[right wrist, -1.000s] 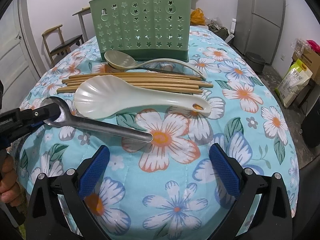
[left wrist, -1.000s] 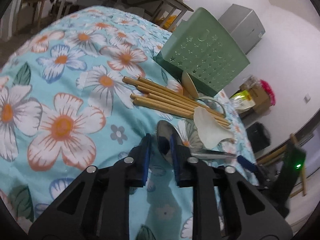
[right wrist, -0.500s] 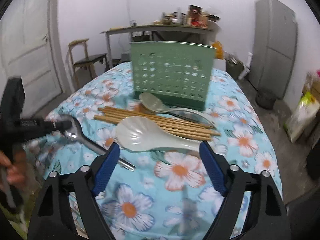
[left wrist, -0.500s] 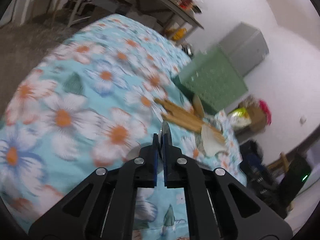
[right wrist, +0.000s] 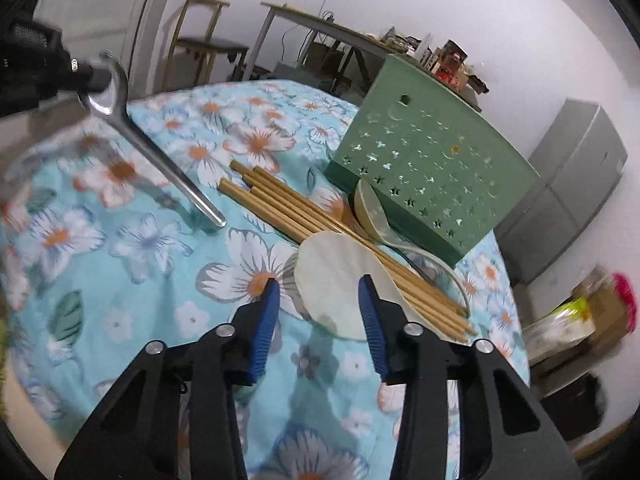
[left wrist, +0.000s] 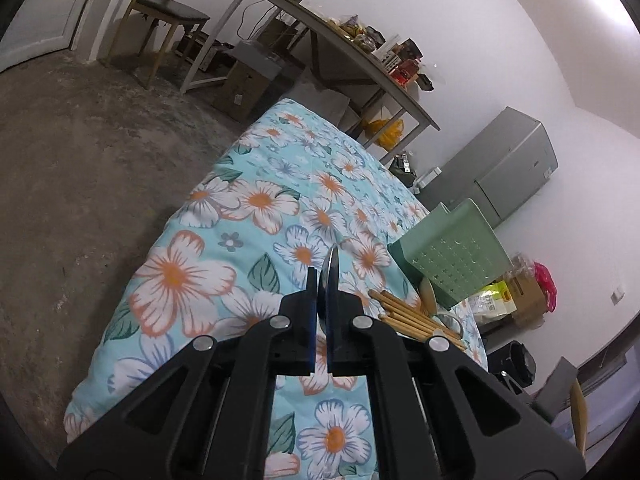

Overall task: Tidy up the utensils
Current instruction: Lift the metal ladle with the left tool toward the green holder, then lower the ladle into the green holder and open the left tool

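Observation:
My left gripper (left wrist: 320, 276) is shut on the bowl of a metal spoon (left wrist: 333, 264), seen edge-on between the pads. The right wrist view shows that spoon (right wrist: 160, 156) held in the air at the upper left, handle slanting down over the floral table (right wrist: 132, 240). My right gripper (right wrist: 316, 292) is closing its jaws over the bowl of a white scalloped spoon (right wrist: 336, 276); the pads do not touch it. Several wooden chopsticks (right wrist: 312, 216) and a small beige spoon (right wrist: 372, 212) lie in front of the green perforated utensil holder (right wrist: 432, 176).
The table's cloth edge (left wrist: 120, 320) drops to a bare concrete floor (left wrist: 80, 160) on the left. Behind stand a chair (left wrist: 168, 12), a cluttered desk (left wrist: 340, 52) and a grey fridge (left wrist: 508, 172). Bags and boxes (left wrist: 516, 296) sit on the floor at the right.
The left gripper closed on the metal spoon's bowl and lifted it off the cloth, pulling back from the holder. The right gripper's jaws narrowed a lot, and it rolled and moved over the white spoon.

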`<action>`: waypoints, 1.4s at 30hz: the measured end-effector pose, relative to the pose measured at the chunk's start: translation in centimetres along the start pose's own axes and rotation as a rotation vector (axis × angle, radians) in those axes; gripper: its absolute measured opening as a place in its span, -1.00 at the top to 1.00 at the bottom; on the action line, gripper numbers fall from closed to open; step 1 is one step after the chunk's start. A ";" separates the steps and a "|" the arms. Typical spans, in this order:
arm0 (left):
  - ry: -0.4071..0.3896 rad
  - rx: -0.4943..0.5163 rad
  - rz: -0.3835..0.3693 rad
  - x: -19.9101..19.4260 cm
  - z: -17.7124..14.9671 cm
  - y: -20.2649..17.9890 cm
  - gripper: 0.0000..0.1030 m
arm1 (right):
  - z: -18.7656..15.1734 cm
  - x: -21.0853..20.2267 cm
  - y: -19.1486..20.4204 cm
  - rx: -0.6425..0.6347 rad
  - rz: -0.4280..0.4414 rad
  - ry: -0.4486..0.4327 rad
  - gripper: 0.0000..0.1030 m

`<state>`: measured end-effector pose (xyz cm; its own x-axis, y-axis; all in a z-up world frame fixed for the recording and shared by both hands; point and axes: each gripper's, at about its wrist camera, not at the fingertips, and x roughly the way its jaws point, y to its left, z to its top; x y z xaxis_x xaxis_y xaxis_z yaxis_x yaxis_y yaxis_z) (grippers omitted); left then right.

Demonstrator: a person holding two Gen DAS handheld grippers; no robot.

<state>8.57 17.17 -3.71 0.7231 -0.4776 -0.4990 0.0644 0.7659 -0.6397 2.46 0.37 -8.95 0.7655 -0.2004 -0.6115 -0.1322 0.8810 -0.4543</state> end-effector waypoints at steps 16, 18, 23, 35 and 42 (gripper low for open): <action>-0.022 0.021 0.000 -0.2 0.1 -0.8 0.96 | 0.0 0.5 3.3 -0.109 -0.191 0.009 0.85; -0.032 0.029 -0.003 -0.5 0.2 -1.1 0.96 | 0.0 -0.2 2.8 -0.105 -0.194 -0.009 0.89; -0.069 0.050 -0.032 -1.6 0.7 -2.2 0.96 | 0.5 -2.8 0.3 -0.035 -0.193 -0.070 0.93; -0.230 0.231 -0.137 -2.5 6.1 -11.0 0.96 | 0.7 -10.0 -11.1 0.269 -0.233 -0.198 0.95; -0.287 0.402 -0.065 0.0 9.6 -18.2 0.96 | 0.4 -11.9 -14.1 0.312 -0.253 -0.251 0.95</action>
<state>14.01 7.38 13.53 0.8655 -0.4350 -0.2483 0.3346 0.8710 -0.3597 -4.54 -9.47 4.99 0.8829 -0.3495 -0.3136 0.2443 0.9122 -0.3288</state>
